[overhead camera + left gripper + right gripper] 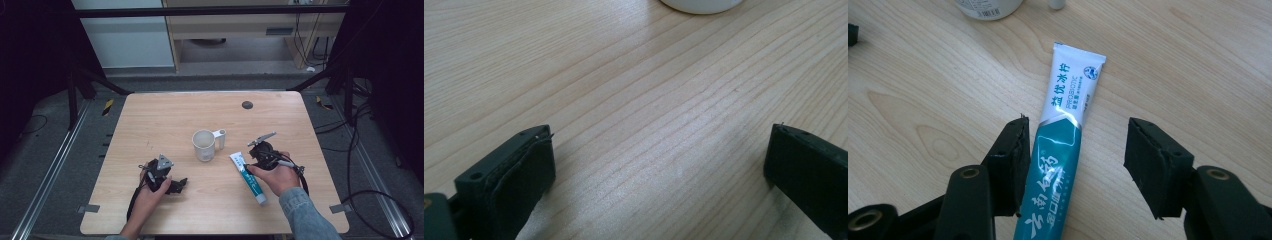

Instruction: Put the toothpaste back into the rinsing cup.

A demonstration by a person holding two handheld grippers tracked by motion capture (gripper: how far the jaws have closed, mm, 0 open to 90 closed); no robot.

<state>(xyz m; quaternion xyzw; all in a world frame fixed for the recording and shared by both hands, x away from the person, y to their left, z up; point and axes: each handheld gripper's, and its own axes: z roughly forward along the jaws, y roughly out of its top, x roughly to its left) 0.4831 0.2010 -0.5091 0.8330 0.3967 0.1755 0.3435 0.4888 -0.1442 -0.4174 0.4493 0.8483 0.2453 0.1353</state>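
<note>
Right gripper [1075, 150] wide open astride toothpaste tube [1065, 125], perhaps touching one jaw; left gripper [659, 155] open, empty.

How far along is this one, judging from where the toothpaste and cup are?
Nothing looks done yet: the toothpaste tube lies flat on the table, beside the cup. In hand: the right gripper straddles it, jaws open. Gripping and lifting remain. The left gripper sits open.

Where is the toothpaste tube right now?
In the high view the toothpaste tube lies flat right of the mug, between the open right hand-held gripper jaws.
</note>
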